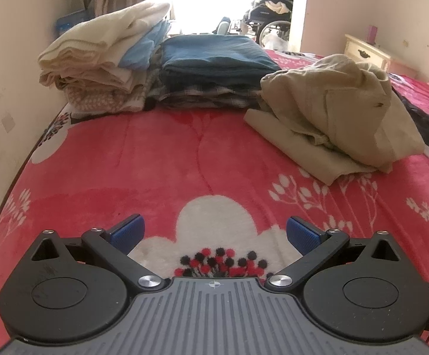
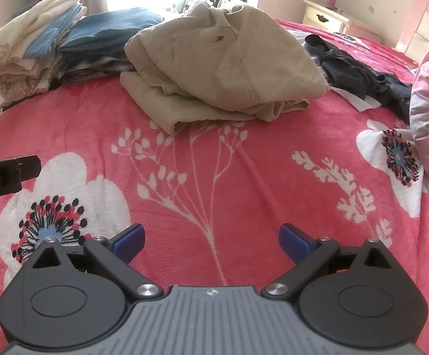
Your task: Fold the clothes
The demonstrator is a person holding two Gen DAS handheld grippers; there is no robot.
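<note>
Khaki trousers point(image 2: 223, 59), loosely folded, lie on the red flowered blanket point(image 2: 214, 162) well ahead of both grippers. The left gripper point(image 1: 214, 233) and right gripper point(image 2: 211, 241) hover above the blanket, jaws spread wide, gripping nothing. Beyond the trousers, left of the jaws, stand folded stacks: cream point(image 1: 96, 59) and blue point(image 1: 214, 59).

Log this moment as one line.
left gripper open, empty | right gripper open, empty | beige garment roughly folded on bed | dark clothes unfolded
</note>
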